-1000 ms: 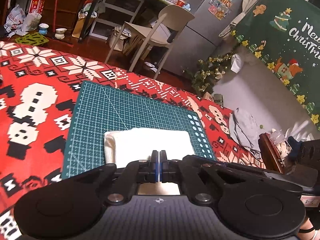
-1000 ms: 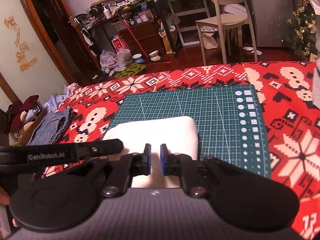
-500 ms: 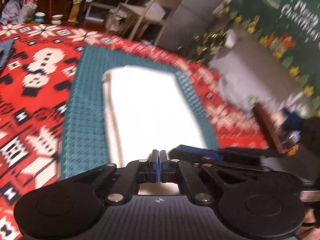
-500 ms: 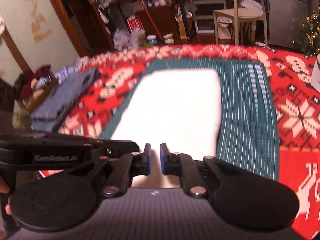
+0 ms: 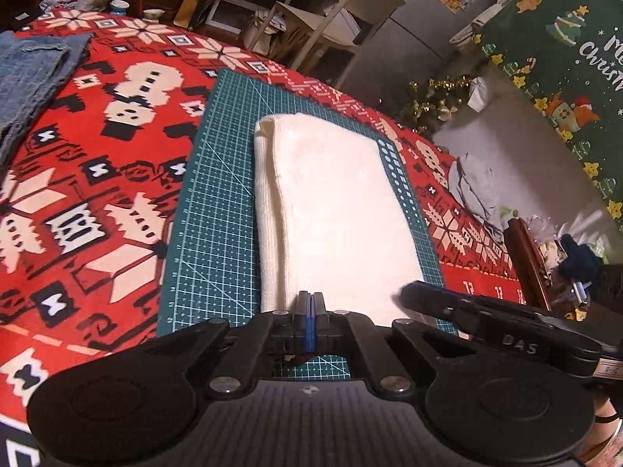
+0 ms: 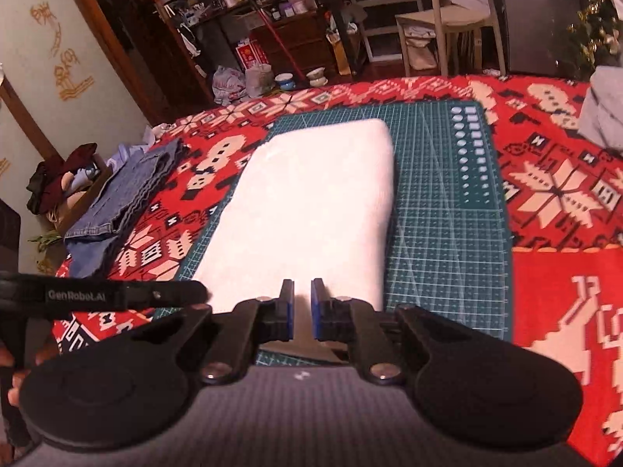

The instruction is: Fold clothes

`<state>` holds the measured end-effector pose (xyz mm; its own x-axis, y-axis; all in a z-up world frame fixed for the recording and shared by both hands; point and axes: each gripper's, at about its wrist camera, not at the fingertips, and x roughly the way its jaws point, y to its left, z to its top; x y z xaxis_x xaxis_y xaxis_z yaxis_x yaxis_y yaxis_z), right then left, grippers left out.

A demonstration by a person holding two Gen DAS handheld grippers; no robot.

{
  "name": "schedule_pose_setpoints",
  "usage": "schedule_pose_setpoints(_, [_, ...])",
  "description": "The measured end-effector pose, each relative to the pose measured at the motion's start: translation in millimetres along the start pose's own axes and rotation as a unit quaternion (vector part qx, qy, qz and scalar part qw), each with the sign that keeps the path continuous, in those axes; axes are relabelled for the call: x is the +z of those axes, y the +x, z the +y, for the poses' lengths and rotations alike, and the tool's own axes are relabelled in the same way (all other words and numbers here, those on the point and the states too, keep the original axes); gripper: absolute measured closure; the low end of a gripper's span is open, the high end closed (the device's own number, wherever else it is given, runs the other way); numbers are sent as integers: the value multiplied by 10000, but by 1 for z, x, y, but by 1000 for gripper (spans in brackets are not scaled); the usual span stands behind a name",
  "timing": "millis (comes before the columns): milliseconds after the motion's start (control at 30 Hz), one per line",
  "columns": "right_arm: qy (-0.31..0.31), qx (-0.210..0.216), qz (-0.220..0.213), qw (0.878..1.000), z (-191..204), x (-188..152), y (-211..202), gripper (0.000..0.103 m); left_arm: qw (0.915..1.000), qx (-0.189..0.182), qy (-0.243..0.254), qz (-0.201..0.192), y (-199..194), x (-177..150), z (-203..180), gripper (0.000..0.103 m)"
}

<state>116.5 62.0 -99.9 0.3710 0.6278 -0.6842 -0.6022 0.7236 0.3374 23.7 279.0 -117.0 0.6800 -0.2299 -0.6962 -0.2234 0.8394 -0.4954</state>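
**White garment folded on cutting mat; both grippers at its near edge**

The white garment (image 5: 331,210) lies folded into a long rectangle on the green cutting mat (image 5: 218,210), its length running from 6 o'clock up toward 12 in both wrist views. In the left wrist view a rounded fold runs down its 9 o'clock side. The mat rests on a red patterned cloth (image 5: 78,179) that covers the work surface.

Left gripper (image 5: 310,307): jaws pressed together, no gap visible, tips over the garment's near edge. Whether any fabric is caught between them cannot be told from this angle.

Right gripper (image 6: 301,303): jaws slightly apart, a narrow gap between the blue pads, white fabric visible through it. Whether the pads press on the fabric is not clear. It also appears at 4 o'clock in the left wrist view, just beside the garment's near corner.

A folded denim item (image 6: 128,194) lies on the red cloth at 9 o'clock in the right wrist view, well apart from the mat. A chair (image 6: 451,19) stands at 1 o'clock.
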Motion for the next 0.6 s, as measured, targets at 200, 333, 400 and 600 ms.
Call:
schedule_pose_setpoints(200, [452,-219,-153,9986,-34,-3,-29,92,9990,-185,-168,-359,-16,3,7,101])
schedule_pose_setpoints(333, [719,-262,-48,9971,-48,-8,-31,87,9981,-319,-96,-520,-17,7,0,101])
schedule_pose_setpoints(400, [366,-364,5,9987,-39,-12,-34,82,9977,-376,116,-561,-15,8,-10,99])
schedule_pose_setpoints(600, [-435,-654,379,9962,-19,-26,-18,81,9959,-581,609,-339,13,7,-42,99])
